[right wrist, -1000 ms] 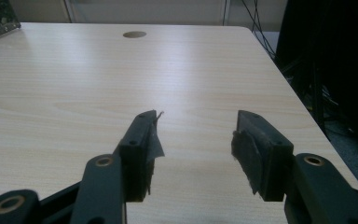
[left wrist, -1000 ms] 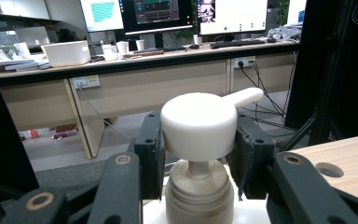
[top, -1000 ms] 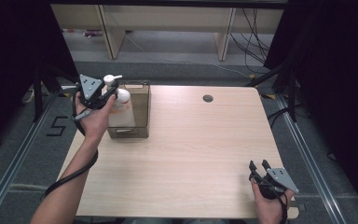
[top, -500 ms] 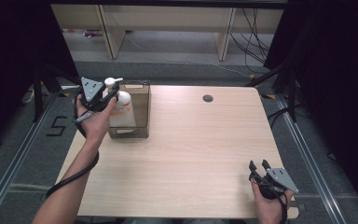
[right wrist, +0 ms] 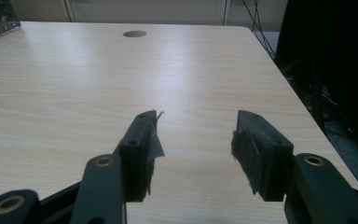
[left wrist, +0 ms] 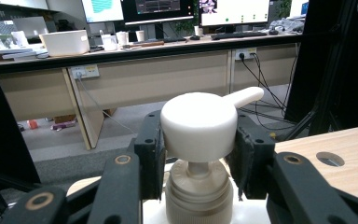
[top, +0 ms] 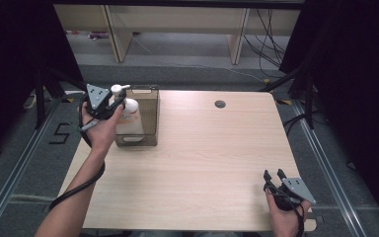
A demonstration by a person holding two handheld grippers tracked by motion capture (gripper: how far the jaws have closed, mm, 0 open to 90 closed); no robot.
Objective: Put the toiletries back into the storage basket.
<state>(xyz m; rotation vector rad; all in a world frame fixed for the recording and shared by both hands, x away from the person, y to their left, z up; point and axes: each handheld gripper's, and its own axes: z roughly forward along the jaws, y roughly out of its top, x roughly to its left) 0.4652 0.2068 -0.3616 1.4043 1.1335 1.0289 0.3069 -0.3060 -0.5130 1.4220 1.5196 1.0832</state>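
Gripping the white pump head of the bottle [top: 127,114], my left tool [top: 109,102] has its pads pressed on both sides of it, at the far left of the worktop [top: 212,158]. I note the bottle stands upright in the brown box [top: 145,118]. My right tool [top: 275,177] rests near right, jaws apart, holding nothing.

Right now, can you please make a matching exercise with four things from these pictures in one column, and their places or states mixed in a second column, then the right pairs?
Things:
1. white plastic pump bottle
2. dark open-topped box
3. right gripper
4. round hole in the light wooden table

Places or states:
A. jaws open, nothing between them
B. near the table's far edge
C. pump head clamped by the left gripper
D. standing at the table's far left

Pairs: 1-C, 2-D, 3-A, 4-B
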